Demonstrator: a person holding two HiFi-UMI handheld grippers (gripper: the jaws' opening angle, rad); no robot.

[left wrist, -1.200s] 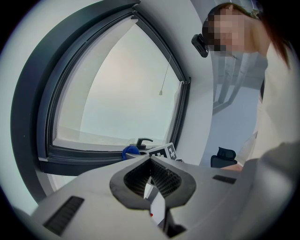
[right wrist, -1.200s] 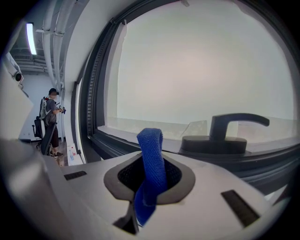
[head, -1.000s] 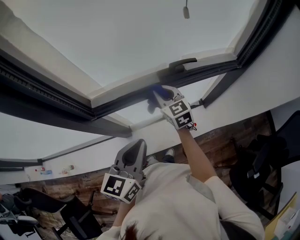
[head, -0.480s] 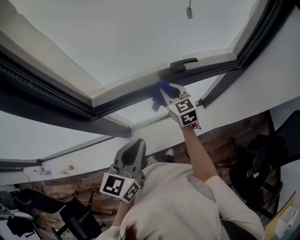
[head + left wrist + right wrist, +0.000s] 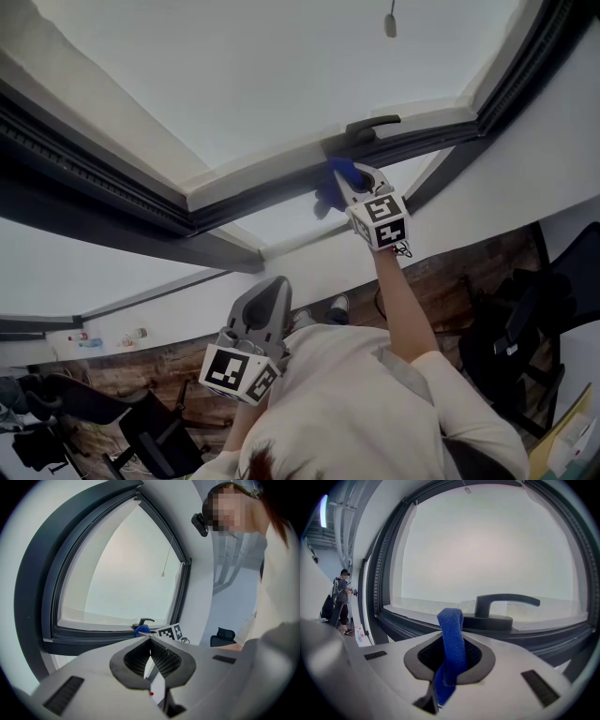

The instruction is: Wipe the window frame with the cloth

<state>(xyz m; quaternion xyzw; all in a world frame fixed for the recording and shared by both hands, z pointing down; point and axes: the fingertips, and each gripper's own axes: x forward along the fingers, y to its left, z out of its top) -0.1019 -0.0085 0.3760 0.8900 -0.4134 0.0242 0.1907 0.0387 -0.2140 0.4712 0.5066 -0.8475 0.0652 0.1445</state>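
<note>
The window frame is seen from below, its dark lower rail crossing the head view. The left gripper is held low by the person's chest, well apart from the frame, with its jaws closed together on nothing. The right gripper is raised to the rail just beside the black handle, and a blue cloth is clamped in its jaws, with the folded end laid against the rail
</note>
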